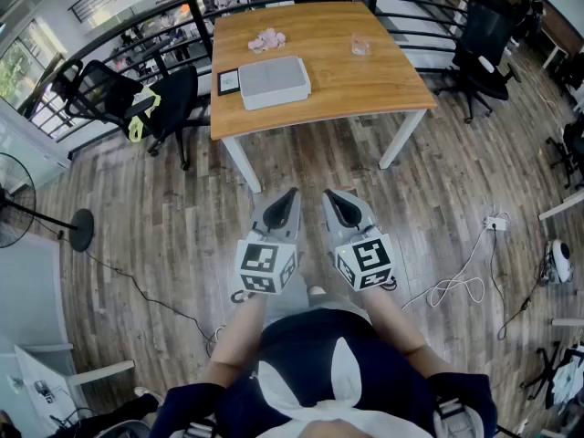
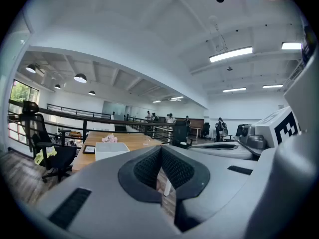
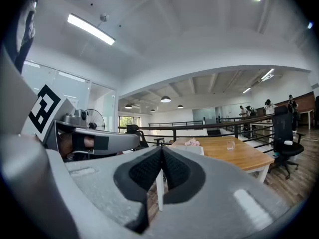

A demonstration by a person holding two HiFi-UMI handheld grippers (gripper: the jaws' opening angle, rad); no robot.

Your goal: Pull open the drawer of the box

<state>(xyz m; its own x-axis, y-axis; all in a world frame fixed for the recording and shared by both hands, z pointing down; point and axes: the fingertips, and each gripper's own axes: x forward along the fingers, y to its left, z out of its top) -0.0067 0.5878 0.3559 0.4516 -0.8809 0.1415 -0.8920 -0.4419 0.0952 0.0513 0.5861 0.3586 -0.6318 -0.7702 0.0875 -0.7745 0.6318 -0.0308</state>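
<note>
Jaws of our left gripper (image 2: 160,154) are squeezed tight together at the tips, and nothing is between them. Our right gripper (image 3: 162,157) is the same, pinched closed on nothing. In the head view we hold the left gripper (image 1: 285,201) and the right gripper (image 1: 338,203) side by side, close to our body, over the wood floor (image 1: 182,217). Both point ahead at the table (image 1: 365,80). They touch nothing. The box (image 1: 274,81) is pale grey and flat. It lies on the table, near the table's left side and near the edge that faces us. It is well apart from both grippers. We cannot make out its drawer from here. A small black frame (image 1: 228,81) lies just beside the box, on its left. A pink bunch (image 1: 268,39) sits behind the box, farther from us. A clear glass (image 1: 361,45) stands off to the right on the table, well apart from the box. A black chair (image 1: 119,99) stands to the left of the table. A dark rail (image 1: 146,26) curves behind the table.
</note>
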